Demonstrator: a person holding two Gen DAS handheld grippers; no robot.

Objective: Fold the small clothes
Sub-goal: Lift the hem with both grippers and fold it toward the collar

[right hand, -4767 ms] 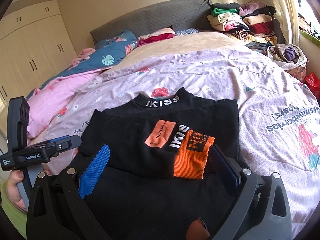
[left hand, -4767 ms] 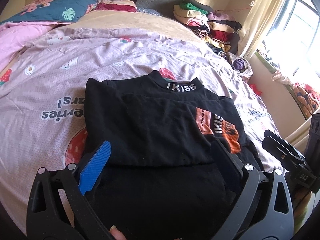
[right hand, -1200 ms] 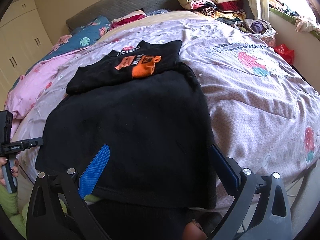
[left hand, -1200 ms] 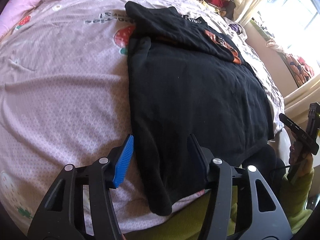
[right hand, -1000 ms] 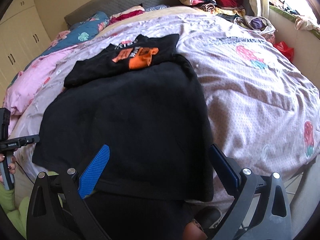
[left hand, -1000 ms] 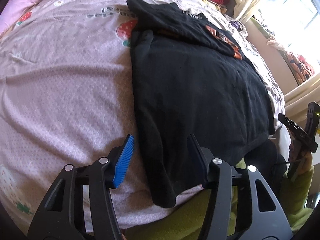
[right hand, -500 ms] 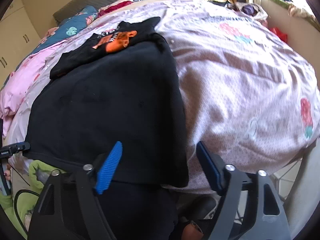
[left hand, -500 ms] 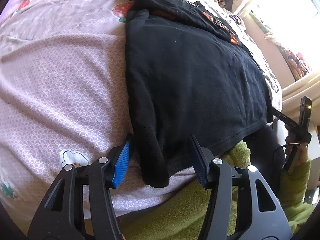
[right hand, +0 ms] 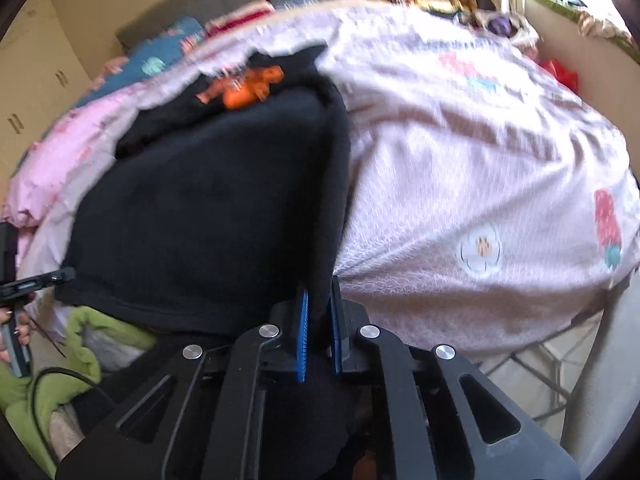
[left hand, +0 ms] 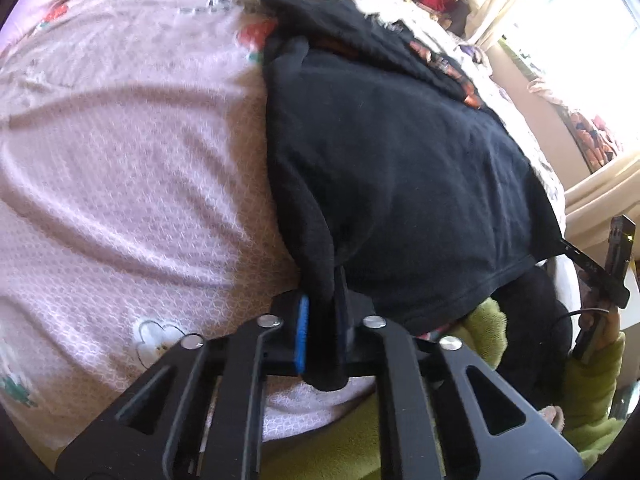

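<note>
Between the pads of the left gripper point(left hand: 322, 330) and of the right gripper point(right hand: 319, 320), each clamped on a near hem corner, hangs a black sweatshirt point(left hand: 392, 168) of thick, soft knit. Beyond the tongs it lies flat across a pale pink quilted bedspread point(left hand: 132, 168), sleeves folded over its far end, an orange patch point(right hand: 248, 88) showing there. To fold cleanly, I judge both corners should lift together, level and taut, towards that far collar end.
</note>
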